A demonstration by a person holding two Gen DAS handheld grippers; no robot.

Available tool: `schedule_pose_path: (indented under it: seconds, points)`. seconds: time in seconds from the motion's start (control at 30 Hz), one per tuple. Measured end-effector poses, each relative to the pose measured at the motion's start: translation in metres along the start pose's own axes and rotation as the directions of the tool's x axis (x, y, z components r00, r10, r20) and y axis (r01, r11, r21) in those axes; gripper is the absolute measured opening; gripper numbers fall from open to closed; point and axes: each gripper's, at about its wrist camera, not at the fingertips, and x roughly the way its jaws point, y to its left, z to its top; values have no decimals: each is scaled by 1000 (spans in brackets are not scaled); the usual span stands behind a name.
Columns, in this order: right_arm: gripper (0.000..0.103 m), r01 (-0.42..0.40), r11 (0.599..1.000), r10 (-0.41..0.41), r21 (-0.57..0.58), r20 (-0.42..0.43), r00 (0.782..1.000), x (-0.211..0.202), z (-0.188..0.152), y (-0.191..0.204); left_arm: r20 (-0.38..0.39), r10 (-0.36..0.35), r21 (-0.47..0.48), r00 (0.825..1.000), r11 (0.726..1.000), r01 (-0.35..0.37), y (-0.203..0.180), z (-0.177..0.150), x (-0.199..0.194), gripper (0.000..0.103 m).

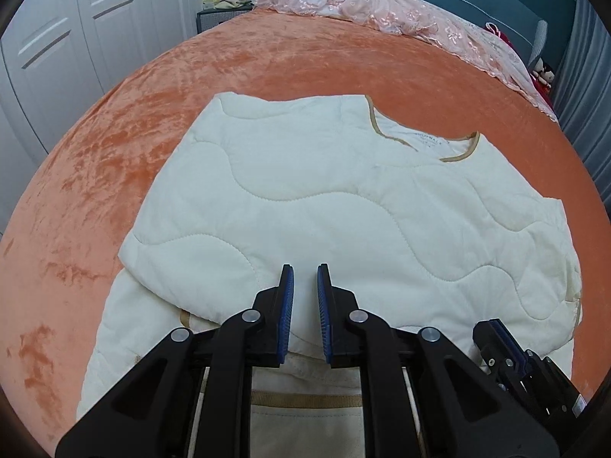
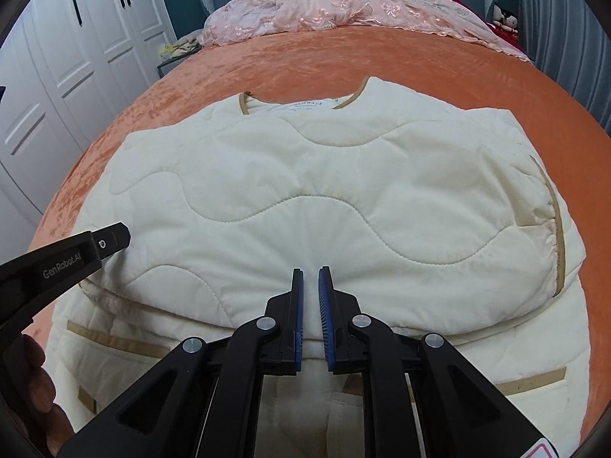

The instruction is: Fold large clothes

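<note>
White wardrobe doors (image 2: 57,87) stand at the left of the bedroom, and an orange velvet bed (image 1: 114,145) fills the middle, with a pink lace cover (image 2: 343,11) bunched at its head. On the bed lies a cream quilted jacket (image 2: 305,191), collar (image 2: 282,103) toward the headboard, its upper part already folded down over the lower part with the tan-trimmed pockets.

Over the jacket's near left edge, the left claw (image 1: 305,313) has its blue pads a narrow gap apart, with nothing visibly pinched between them. Further right, the right claw (image 2: 311,316) is likewise parted only slightly; the folded edge lies just under it, but whether any cloth is caught cannot be told.

The jacket looks soft, thick and puffy, light for its bulk and prone to springing back open. A firm pinch through both layers at the near folded edge, one claw toward each side, would likely carry it over evenly. The smooth shell may slip in a shallow grip.
</note>
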Motion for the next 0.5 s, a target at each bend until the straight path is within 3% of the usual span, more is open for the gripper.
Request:
schedule_pose_path:
  seconds: [0.5]
  points:
    - [11,14,1000,-13,-22,29,999,14,-14,2,24,78,71,997,994,-80,-10,-25,25,11]
